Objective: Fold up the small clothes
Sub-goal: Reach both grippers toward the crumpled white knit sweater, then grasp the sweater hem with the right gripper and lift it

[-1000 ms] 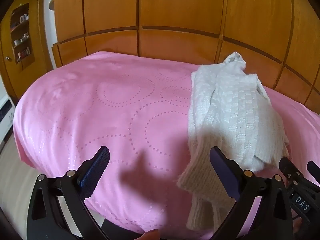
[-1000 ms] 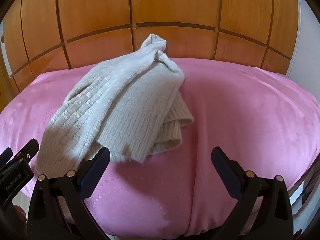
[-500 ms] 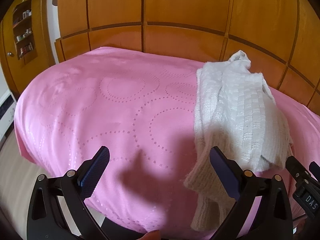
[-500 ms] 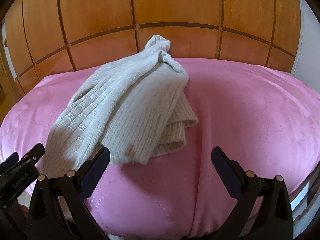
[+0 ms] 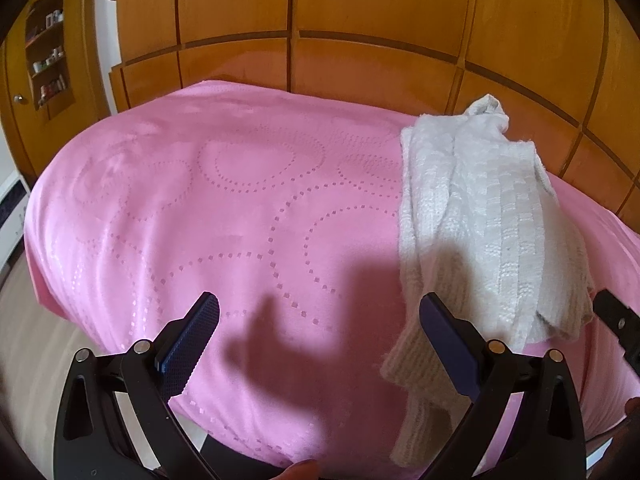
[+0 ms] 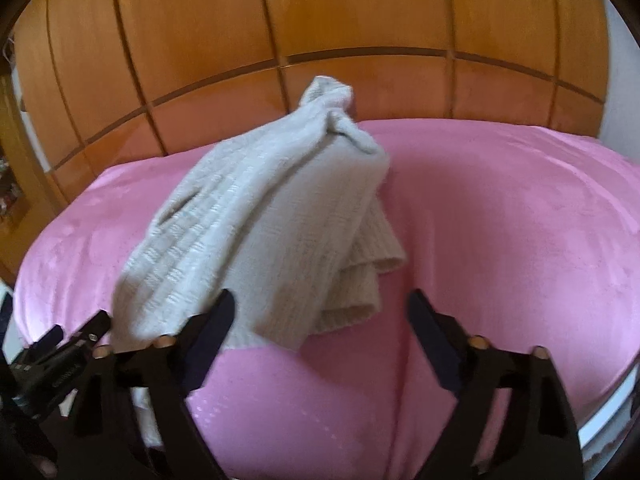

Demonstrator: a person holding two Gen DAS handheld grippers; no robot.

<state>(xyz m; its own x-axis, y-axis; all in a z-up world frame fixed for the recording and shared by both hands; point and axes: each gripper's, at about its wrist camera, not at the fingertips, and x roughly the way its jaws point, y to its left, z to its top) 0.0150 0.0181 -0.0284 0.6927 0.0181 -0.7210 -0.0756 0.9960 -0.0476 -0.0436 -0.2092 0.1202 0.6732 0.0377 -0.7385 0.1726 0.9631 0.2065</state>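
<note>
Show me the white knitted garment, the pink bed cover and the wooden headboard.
white knitted garment [image 6: 256, 216]: right wrist view, its middle.
pink bed cover [image 5: 180, 220]: left wrist view, bare patterned part.
wooden headboard [image 6: 360, 20]: right wrist view, upper panel.

Right claw [image 6: 320, 320] motion-blurred; sweater's [image 6: 256, 240] near hem hidden behind it

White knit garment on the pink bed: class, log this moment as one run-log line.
garment: white knit garment crumpled, unfolded | surface: pink bedspread | left tool: open, empty | right tool: closing, nothing gripped
</note>
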